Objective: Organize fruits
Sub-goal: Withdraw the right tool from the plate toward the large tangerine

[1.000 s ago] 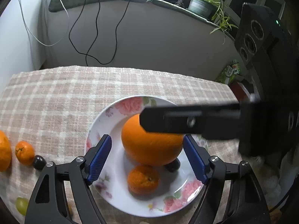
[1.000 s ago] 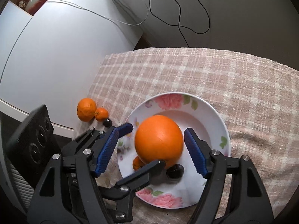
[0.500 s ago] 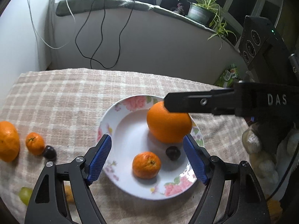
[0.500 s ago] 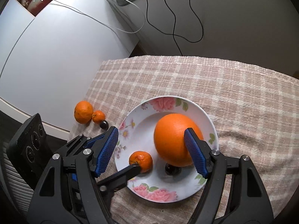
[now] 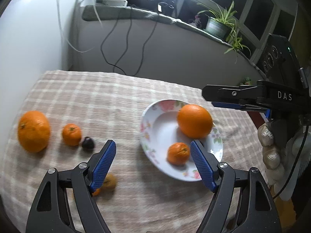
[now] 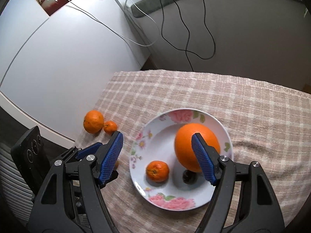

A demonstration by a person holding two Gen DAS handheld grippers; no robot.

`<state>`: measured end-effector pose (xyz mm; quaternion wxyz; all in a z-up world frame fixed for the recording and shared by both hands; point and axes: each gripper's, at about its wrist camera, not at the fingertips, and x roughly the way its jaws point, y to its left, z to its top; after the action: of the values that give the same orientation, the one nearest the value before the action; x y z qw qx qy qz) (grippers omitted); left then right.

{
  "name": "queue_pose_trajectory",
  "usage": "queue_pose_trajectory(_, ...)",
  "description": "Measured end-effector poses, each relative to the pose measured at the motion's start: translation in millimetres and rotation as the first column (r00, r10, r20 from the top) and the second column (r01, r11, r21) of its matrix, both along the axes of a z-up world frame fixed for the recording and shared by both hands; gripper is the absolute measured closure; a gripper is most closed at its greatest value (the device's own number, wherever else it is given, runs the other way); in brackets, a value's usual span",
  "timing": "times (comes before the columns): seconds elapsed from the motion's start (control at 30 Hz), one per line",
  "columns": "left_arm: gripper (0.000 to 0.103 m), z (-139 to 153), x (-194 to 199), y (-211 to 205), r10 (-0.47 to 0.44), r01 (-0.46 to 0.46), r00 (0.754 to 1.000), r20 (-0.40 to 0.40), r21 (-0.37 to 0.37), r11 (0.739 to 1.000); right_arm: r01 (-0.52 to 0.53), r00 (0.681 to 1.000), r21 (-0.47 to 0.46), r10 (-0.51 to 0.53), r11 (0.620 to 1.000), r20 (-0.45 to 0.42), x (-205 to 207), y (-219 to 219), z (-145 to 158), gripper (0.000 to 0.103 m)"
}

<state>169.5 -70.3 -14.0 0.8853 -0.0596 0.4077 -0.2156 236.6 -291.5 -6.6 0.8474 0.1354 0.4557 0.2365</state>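
A flowered white plate (image 6: 155,141) holds a large orange (image 6: 186,145), a small mandarin (image 6: 157,170) and a dark round fruit (image 6: 188,177). My right gripper (image 6: 157,135) hovers open above the plate, with nothing between its blue pads (image 6: 202,161). In the left wrist view the plate (image 5: 155,128) lies to the right. My left gripper (image 5: 152,145) is open and empty over the cloth beside it. Left of it lie a second large orange (image 5: 33,131), a mandarin (image 5: 71,134) and a dark fruit (image 5: 88,143). A brownish-orange fruit (image 5: 109,181) is half hidden under the left finger.
A checked cloth (image 5: 97,101) covers the table, whose left edge runs close to a white cabinet (image 6: 68,58). Black and white cables (image 5: 116,44) hang down the wall behind. A potted plant (image 5: 215,27) stands on the sill. A gloved hand (image 5: 270,149) holds the right gripper.
The left gripper has swung left off the plate, bringing the loose fruits on the cloth into view. The right gripper has lifted and drawn back from the large orange, which stays on the plate.
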Motion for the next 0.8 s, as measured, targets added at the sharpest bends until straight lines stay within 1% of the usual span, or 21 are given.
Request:
queue_pose_trajectory(0.17,0.024,3.2,-6.1,30.4,0.065,-0.065,0.998,0.011,-0.015,0.998,-0.014,0.999,0.015,0.013,1.0,0.046,-3.6,13.9,5.6,0.027)
queue_pose_trajectory(0.3,0.024,3.2,-10.1,60.7,0.131,-0.13,0.991,0.018,-0.027,0.991,-0.053,0.997,-0.014,0.054,0.998,0.062,-3.0,32.9,8.5,0.027)
queue_pose_trajectory(0.33,0.024,2.7,-11.1,68.9,0.15,-0.15,0.988,0.02,-0.028,0.988,-0.064,0.996,-0.025,0.065,0.998,0.066,-2.6,37.2,9.3,0.026)
queue_pose_trajectory(0.37,0.024,1.9,-11.7,78.0,0.17,-0.169,0.985,0.019,-0.032,0.985,-0.075,0.995,-0.035,0.077,0.997,0.067,-1.7,42.4,9.8,0.02)
queue_pose_trajectory(0.4,0.024,1.1,-12.0,85.0,0.184,-0.183,0.983,0.018,-0.037,0.982,-0.083,0.994,-0.043,0.086,0.996,0.064,-0.8,46.9,10.3,0.016)
queue_pose_trajectory(0.53,0.024,-4.1,-11.3,113.6,0.241,-0.241,0.97,0.007,-0.044,0.97,-0.114,0.993,-0.051,0.116,0.992,0.035,6.8,66.0,8.7,0.016)
queue_pose_trajectory(0.67,0.024,-8.6,-8.8,130.1,0.279,-0.279,0.96,0.0,-0.045,0.959,-0.153,0.988,-0.018,0.154,0.988,0.01,15.3,87.9,4.0,0.015)
queue_pose_trajectory(0.8,0.024,-13.5,-3.1,143.1,0.304,-0.304,0.953,-0.008,-0.047,0.951,-0.19,0.982,-0.013,0.19,0.982,0.001,18.9,109.1,0.9,0.016)
